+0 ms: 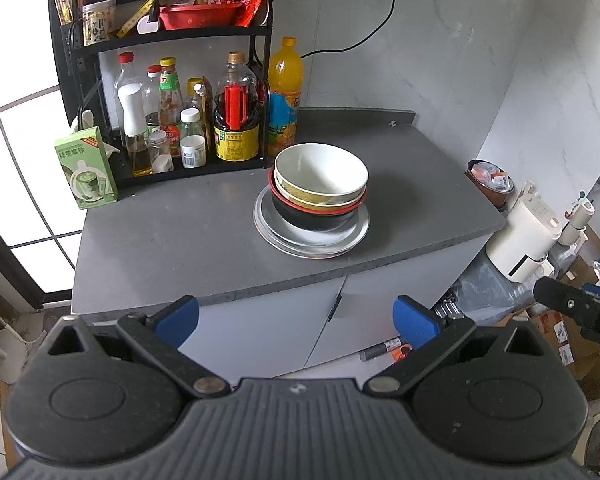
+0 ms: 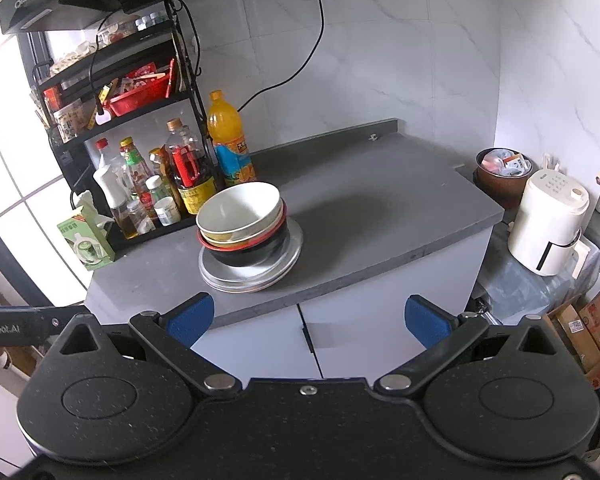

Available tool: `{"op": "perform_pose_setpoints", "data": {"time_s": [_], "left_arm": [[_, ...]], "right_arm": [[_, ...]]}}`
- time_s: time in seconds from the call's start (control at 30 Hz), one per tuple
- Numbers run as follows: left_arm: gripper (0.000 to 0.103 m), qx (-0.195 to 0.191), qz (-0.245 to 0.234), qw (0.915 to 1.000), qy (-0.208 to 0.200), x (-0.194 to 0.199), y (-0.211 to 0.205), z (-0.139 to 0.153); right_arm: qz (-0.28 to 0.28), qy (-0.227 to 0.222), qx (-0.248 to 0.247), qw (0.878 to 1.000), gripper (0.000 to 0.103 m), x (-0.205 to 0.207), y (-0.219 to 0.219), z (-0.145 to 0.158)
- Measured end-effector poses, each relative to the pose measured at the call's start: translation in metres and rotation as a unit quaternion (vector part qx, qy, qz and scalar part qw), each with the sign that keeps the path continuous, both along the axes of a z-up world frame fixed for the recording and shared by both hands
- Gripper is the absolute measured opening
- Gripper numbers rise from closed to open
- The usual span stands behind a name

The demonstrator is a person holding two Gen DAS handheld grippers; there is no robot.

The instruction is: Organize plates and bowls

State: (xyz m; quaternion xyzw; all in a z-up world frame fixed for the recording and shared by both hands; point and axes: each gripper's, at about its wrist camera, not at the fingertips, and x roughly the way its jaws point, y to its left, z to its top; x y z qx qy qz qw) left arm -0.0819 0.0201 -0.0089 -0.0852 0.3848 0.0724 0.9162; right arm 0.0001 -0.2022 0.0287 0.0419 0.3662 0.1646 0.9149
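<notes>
One stack of dishes stands on the grey counter (image 1: 188,236) (image 2: 380,216). At the bottom lie silver plates (image 1: 352,236) (image 2: 288,258). On them sits a black bowl with a red rim (image 1: 304,218) (image 2: 256,254), then a yellow-sided bowl, and on top a white bowl (image 1: 320,168) (image 2: 240,210). My left gripper (image 1: 296,320) is open and empty, held well in front of the counter edge. My right gripper (image 2: 308,320) is also open and empty, back from the counter. The right gripper's body (image 1: 576,308) shows at the right edge of the left wrist view.
A black rack (image 1: 172,44) (image 2: 140,92) with sauce bottles stands at the counter's back left, an orange drink bottle (image 1: 286,92) (image 2: 228,140) beside it. A green carton (image 1: 86,168) (image 2: 86,244) sits left. A white appliance (image 2: 548,224) and brown bin (image 2: 500,176) stand right of the cabinet.
</notes>
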Motion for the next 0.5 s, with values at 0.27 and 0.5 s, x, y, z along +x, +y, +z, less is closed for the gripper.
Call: {"op": "perform_pose_setpoints", "data": {"time_s": [0.27, 0.5], "left_arm": [[0.102, 0.004, 0.004, 1.0000, 0.005, 0.015, -0.010, -0.004], [0.102, 0.006, 0.007, 0.9999, 0.012, 0.035, -0.028, -0.012]], "right_arm": [[0.007, 0.003, 0.002, 1.000, 0.102, 0.015, -0.016, -0.005], [0.025, 0.009, -0.002, 1.000, 0.102, 0.030, -0.026, -0.014]]}}
